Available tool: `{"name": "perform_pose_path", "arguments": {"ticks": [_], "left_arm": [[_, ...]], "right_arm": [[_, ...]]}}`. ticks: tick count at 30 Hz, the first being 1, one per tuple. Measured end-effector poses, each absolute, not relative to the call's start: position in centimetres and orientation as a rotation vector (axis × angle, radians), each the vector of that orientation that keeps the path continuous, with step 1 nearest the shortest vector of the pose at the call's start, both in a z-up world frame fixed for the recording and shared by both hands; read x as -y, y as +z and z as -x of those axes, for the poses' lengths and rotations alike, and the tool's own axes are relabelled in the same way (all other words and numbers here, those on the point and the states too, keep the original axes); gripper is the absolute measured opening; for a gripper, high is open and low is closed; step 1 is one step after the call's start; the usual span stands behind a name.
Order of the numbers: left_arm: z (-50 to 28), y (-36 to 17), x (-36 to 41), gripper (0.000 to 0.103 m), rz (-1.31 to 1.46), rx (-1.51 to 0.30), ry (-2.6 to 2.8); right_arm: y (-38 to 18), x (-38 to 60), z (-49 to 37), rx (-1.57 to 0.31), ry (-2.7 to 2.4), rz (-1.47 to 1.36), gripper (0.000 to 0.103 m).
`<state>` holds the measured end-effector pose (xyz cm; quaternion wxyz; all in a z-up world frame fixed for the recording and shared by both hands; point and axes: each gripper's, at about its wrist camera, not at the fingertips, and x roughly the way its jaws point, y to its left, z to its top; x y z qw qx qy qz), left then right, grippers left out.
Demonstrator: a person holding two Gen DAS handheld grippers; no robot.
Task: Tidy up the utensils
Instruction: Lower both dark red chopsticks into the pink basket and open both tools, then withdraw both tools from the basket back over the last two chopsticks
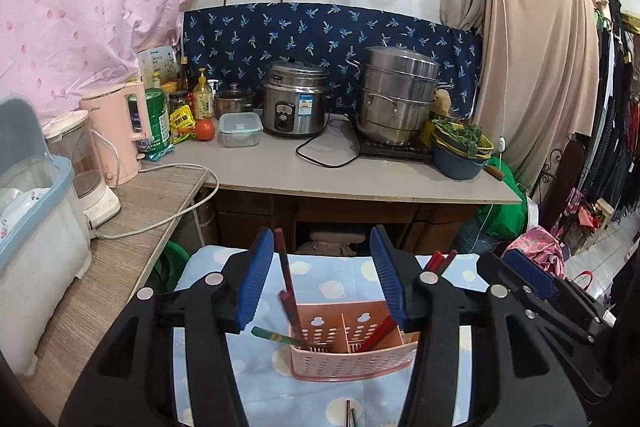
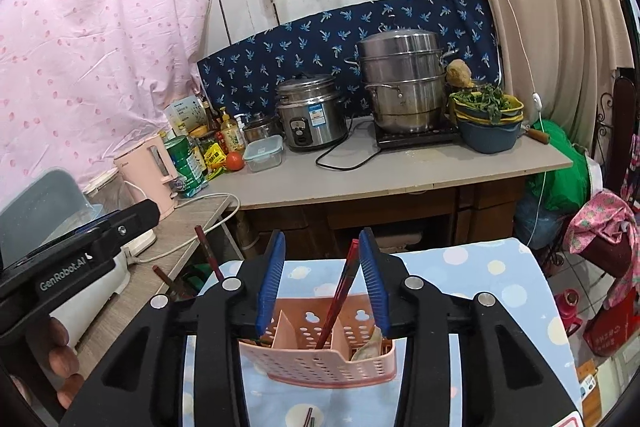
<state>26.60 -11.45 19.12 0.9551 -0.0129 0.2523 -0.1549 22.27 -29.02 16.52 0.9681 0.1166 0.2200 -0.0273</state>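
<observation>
Two grippers hang over a pink perforated utensil holder (image 1: pixel 352 355) that stands on a light blue cloth with pale dots (image 1: pixel 224 367); the left gripper (image 1: pixel 322 275) has its blue pads apart, and a red chopstick (image 1: pixel 289 287) leans between them, close to the left pad but, as far as can be told, not pressed by either; that chopstick's lower end goes down into the holder's left compartment, where a green-handled piece (image 1: pixel 274 335) also pokes out over the left rim; the right gripper (image 2: pixel 322 281) likewise has its jaws parted, with a pair of red chopsticks (image 2: pixel 338 301) standing tilted in the holder's middle compartment, their tops just beside the right pad and seemingly free of it; a crumpled pale thing sits in the right-hand compartment; further red chopstick ends (image 1: pixel 440 259) show past the left gripper's right finger; behind, a grey counter (image 1: pixel 360 179) carries a rice cooker (image 1: pixel 294 103), a stacked steel steamer pot (image 1: pixel 394 95), a pink kettle (image 1: pixel 120 131) and a tomato (image 1: pixel 205 129).
</observation>
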Motion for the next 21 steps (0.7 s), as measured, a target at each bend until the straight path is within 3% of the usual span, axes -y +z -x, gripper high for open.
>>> {"name": "perform_pose_path", "arguments": {"ticks": [12,17,21], "left_arm": [[-22.6,19.9,11.3,0.053,-0.008,-0.497,-0.333],[-20.5,19.1,10.7,0.06,-0.029,-0.513,-0.338],[-18.5,17.3,9.8,0.06,-0.039,-0.555,-0.344]], "right_arm": [[17.2,28.1,-17.1,-0.442,-0.042,-0.223,0.04],[15.8,27.6,-13.9,-0.469,-0.037,-0.227,0.04],[13.8,26.9,-11.2,-0.513,-0.035,-0.216,0.04]]}}
